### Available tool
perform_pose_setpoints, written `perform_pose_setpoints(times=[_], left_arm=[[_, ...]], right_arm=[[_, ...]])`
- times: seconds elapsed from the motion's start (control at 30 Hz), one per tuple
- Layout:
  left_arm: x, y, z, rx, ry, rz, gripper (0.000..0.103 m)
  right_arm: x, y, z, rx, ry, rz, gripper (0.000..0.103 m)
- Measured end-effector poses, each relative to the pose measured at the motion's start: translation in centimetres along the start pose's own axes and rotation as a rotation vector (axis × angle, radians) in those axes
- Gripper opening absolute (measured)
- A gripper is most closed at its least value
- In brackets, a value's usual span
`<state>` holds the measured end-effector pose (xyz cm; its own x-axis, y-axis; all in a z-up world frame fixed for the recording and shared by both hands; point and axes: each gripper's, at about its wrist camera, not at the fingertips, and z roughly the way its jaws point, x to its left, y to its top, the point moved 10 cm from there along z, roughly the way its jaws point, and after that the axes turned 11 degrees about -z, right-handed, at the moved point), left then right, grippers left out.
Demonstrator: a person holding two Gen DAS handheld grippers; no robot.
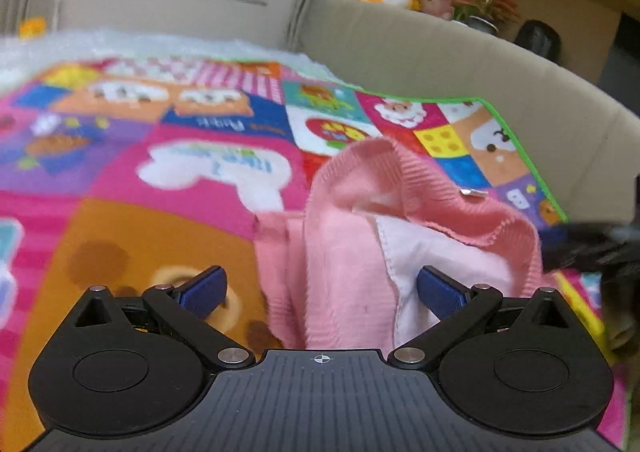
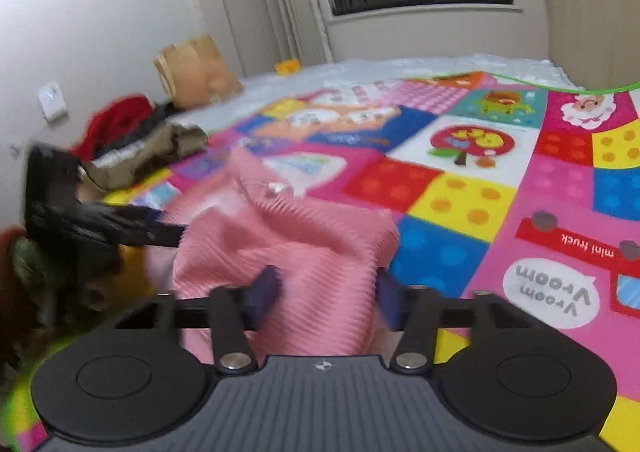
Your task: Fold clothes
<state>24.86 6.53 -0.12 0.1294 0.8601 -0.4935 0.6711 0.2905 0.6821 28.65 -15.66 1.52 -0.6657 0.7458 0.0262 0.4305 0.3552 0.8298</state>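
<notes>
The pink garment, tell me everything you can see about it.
The pink garment is a ribbed knit with a paler, smoother lining showing at its opening and a small silvery tag or snap near the edge. It lies bunched and rumpled, not yet folded flat, on the colourful play mat. Its fabric sits between the blue pads of both the left tool and the right tool.

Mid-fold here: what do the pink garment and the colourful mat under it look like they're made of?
Pink garment: looks like soft ribbed knit fabric, matt, with fine ridges across it and a smoother, paler lining inside. Colourful mat: seems a printed play mat with a smooth surface and a thin green edge; whether it is cloth or plastic I cannot tell.
</notes>
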Motion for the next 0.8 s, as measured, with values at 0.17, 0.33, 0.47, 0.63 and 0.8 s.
perform_pose_setpoints(times=[0.17, 0.33, 0.47, 0.63, 0.8], left_arm=[[0.4, -1.0, 1.4, 0.044, -0.019, -0.051, 0.103], [0.2, -1.4, 1.7, 0.051, -0.003, -0.022, 0.103], [0.1, -1.6, 1.7, 0.055, -0.003, -0.016, 0.103], [-0.2, -2.0, 1.5, 0.059, -0.024, -0.03, 0.103], [-3.4, -4.4, 0.2, 0.093, -0.121, -0.004, 0.102]], right_arm=[[-2.0, -0.2, 4.0, 0.017, -0.11, 0.064, 0.046], [-2.2, -1.3, 5.9, 0.089, -0.102, 0.078, 0.056], [-1.6, -1.2, 1.7, 0.032, -0.04, 0.188, 0.078], [0.5, -3.1, -2.3, 0.033, 0.049, 0.248, 0.081], [1.1, -4.5, -4.4, 0.057, -0.015, 0.169, 0.081]])
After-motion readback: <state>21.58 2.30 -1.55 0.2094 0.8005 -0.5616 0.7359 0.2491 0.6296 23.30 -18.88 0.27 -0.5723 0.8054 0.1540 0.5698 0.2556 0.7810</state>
